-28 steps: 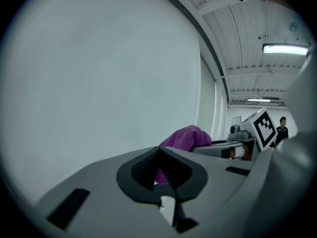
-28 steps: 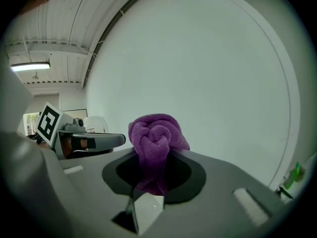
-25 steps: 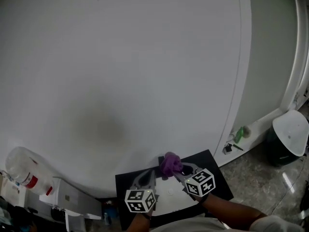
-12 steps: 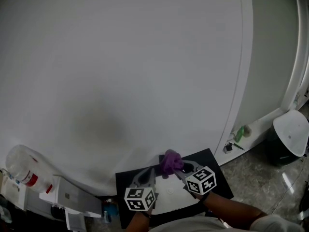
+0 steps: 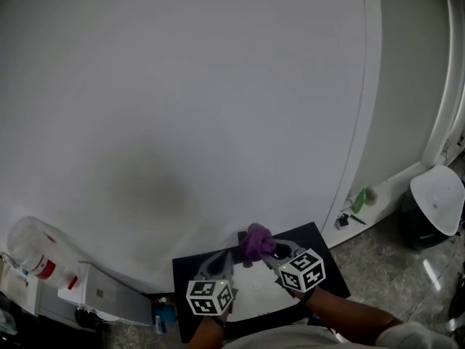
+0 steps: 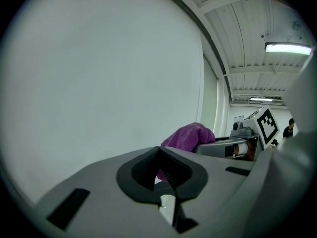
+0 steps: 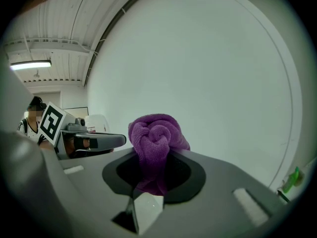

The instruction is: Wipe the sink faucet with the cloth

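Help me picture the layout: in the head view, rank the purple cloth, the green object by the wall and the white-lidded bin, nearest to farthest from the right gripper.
1. The purple cloth, clamped in the right gripper itself.
2. The green object, off to the right.
3. The white-lidded bin, farther right, near the view's edge.

Legible text: none.

- Left marker cube [image 5: 210, 297]: black-and-white square code patterns on each face; no letters or numbers.
- Right marker cube [image 5: 302, 271]: the same kind of pattern, also seen from the left gripper view [image 6: 266, 124]; nothing to read.
- Clear bottle [image 5: 33, 257], lower left of head view: red label band, print too small to make out.
- White box [image 5: 102, 294] beside the bottle: a small square mark on top, not readable.
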